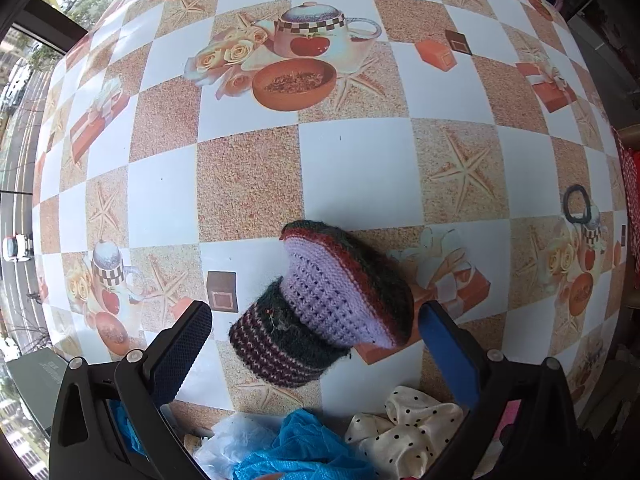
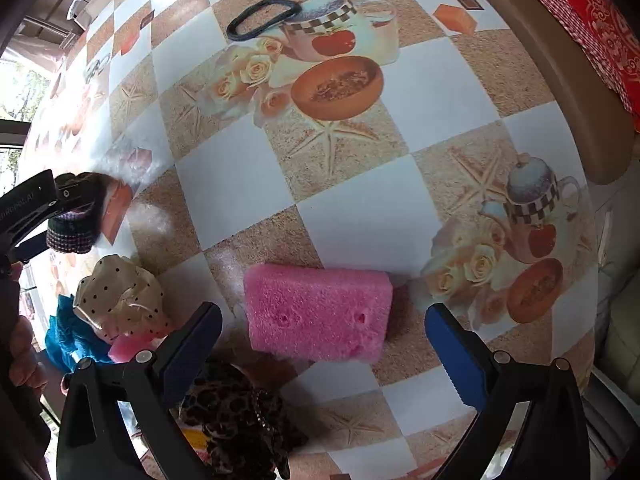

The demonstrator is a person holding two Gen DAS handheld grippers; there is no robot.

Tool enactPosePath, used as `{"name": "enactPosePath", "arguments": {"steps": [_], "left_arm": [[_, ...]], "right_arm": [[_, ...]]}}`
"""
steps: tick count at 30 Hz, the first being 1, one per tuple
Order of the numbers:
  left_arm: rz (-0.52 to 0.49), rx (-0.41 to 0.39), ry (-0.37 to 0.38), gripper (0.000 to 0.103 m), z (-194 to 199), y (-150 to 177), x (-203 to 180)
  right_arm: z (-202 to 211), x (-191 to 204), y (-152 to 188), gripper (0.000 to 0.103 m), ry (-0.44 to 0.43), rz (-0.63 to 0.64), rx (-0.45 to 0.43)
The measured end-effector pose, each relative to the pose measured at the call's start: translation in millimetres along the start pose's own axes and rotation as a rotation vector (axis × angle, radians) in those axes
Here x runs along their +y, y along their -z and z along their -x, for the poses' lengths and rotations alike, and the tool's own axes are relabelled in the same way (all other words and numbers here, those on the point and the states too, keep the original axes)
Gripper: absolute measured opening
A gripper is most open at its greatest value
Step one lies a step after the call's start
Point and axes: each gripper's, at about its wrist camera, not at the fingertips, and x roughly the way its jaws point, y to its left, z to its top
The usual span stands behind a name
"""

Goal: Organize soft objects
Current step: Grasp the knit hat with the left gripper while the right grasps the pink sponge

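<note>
A knitted piece [image 1: 320, 304] in lilac, red and dark green lies on the patterned tablecloth [image 1: 352, 160], between the fingers of my left gripper [image 1: 316, 336], which is open and just short of it. In the right wrist view a pink sponge [image 2: 318, 312] lies flat ahead of my right gripper [image 2: 324, 340], open with nothing between its fingers. The knitted piece [image 2: 74, 224] also shows at far left there, with the left gripper's frame beside it.
A cream polka-dot scrunchie [image 1: 404, 428], blue netting [image 1: 296, 448] and clear plastic lie near the left gripper's base. A leopard-print scrunchie [image 2: 236, 412] lies under the right gripper. A black hair band [image 2: 260, 18] lies farther off. A chair back [image 2: 560, 64] stands right.
</note>
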Motion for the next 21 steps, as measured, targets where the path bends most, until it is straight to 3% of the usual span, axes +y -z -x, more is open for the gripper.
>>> {"name": "enactPosePath", "arguments": {"steps": [6,8,11,14,21], "left_arm": [[0.020,0.056,0.036,0.089,-34.4,0.3,-3.3],[0.009,0.051,0.048,0.081,-35.3,-1.1,-4.5],[-0.005,0.028,0.043,0.064,-33.9,4.3,-3.9],[-0.023,0.000,0.041,0.053,-30.9,9.4,-1.5],[-0.072,-0.095,0.069,0.051,-3.9,35.8,10.2]], "right_arm": [[-20.4,21.3,6.1,0.103,0.107,0.102,0.010],[-19.8,24.5,6.9,0.098,0.125,0.128,0.007],[-11.4,27.0,8.1,0.072,0.134,0.146,-0.034],[-8.4,24.4,6.5,0.072,0.081,0.129,-0.024],[24.6,1.8,9.8,0.072,0.038,0.134,-0.051]]}}
